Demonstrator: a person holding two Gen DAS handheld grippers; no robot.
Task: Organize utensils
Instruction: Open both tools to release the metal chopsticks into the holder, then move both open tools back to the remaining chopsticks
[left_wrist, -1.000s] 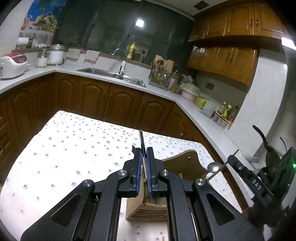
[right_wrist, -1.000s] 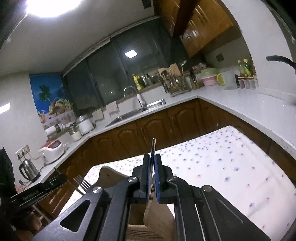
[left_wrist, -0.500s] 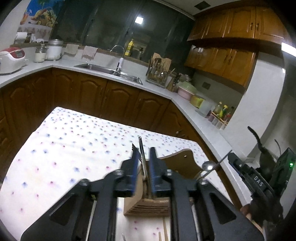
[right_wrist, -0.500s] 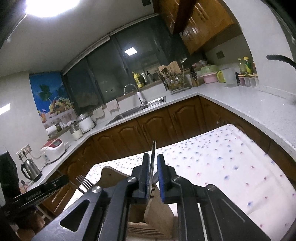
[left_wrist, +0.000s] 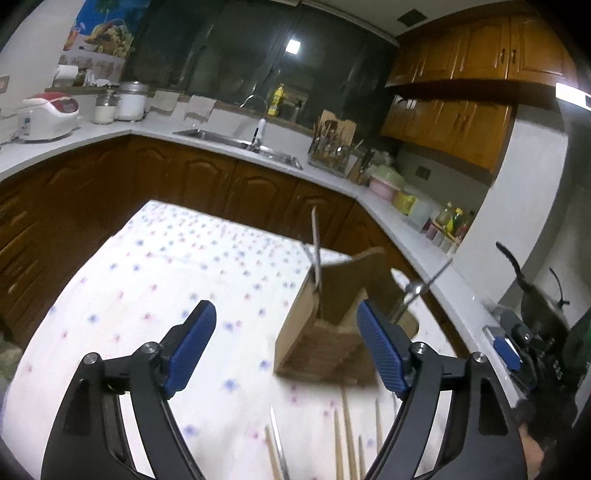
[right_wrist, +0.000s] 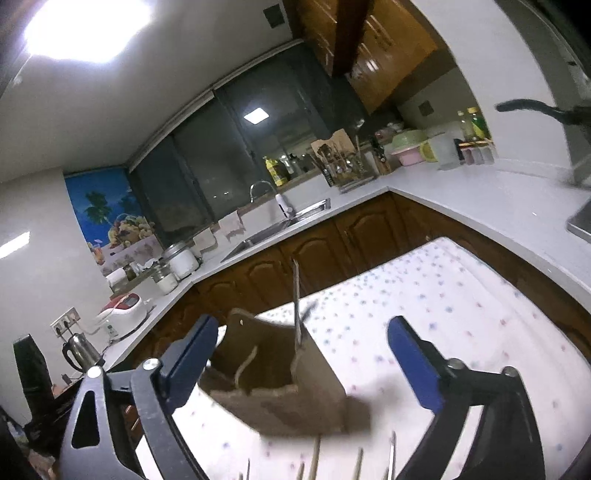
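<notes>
A wooden utensil holder (left_wrist: 325, 332) stands on the dotted tablecloth. A metal utensil (left_wrist: 315, 251) sticks upright out of its left side, and a spoon (left_wrist: 415, 288) leans out on its right. My left gripper (left_wrist: 286, 332) hangs short of the holder, its jaws opening, with nothing touching the blue pads (left_wrist: 192, 343). In the right wrist view the same holder (right_wrist: 280, 387) shows an upright handle (right_wrist: 297, 302). My right gripper (right_wrist: 303, 354) is also opening, its pads clear of the holder. Several chopsticks (left_wrist: 343, 435) lie on the cloth below the holder.
The table (left_wrist: 166, 295) wears a white cloth with coloured dots. Behind it runs an L-shaped counter (left_wrist: 406, 229) with a sink (left_wrist: 236, 142), a utensil rack (left_wrist: 332, 151), jars and a rice cooker (left_wrist: 48, 116). The right gripper's blue pad (left_wrist: 508, 352) shows at the right edge.
Both grippers have gone from shut on thin utensil handles to wide open and have drawn back. The utensils now stand in the holder on their own.
</notes>
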